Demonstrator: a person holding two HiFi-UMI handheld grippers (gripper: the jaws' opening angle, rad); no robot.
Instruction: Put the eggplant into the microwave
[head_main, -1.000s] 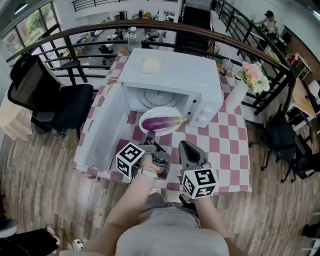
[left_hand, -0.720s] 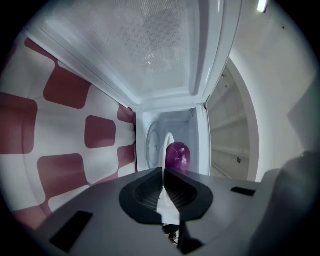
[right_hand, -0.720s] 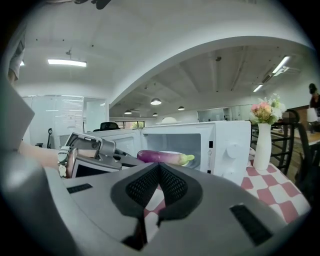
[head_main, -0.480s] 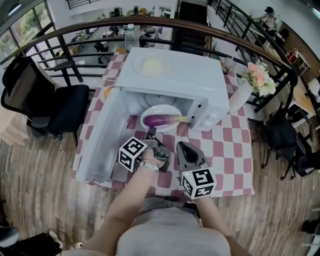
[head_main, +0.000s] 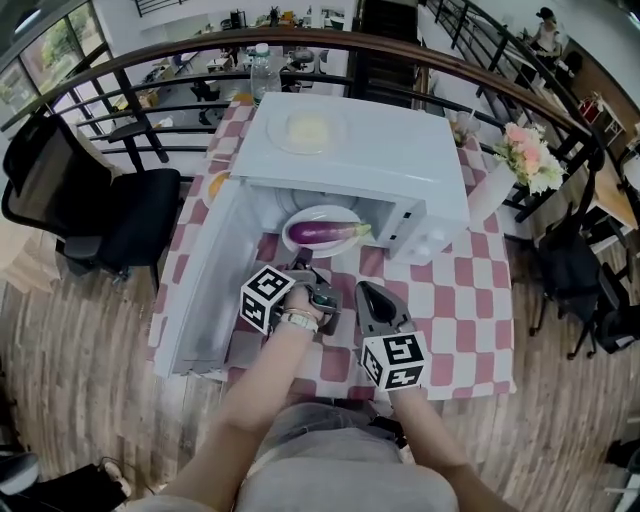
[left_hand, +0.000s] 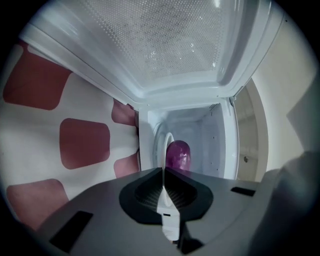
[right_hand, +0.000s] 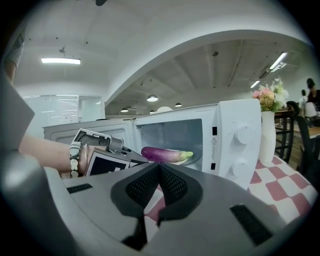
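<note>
A purple eggplant (head_main: 322, 232) lies on a white plate (head_main: 300, 220) inside the open white microwave (head_main: 380, 160). The microwave's door (head_main: 205, 270) swings out to the left. My left gripper (head_main: 302, 270) hangs just in front of the opening, shut and empty, apart from the plate. In the left gripper view the eggplant (left_hand: 178, 155) shows straight ahead past the shut left gripper (left_hand: 163, 181). My right gripper (head_main: 366, 292) is beside it over the tablecloth, shut on nothing. The right gripper view shows the eggplant (right_hand: 163, 154) beyond the right gripper (right_hand: 159, 169).
A checked red and white cloth covers the table (head_main: 455, 300). A small plate (head_main: 307, 128) rests on top of the microwave. A white vase of flowers (head_main: 515, 165) stands at the right. A bottle (head_main: 262, 70) is behind, a black chair (head_main: 110, 215) at the left.
Both grippers have drawn back from the microwave opening and sunk a little. The eggplant and its plate stay inside the microwave.
</note>
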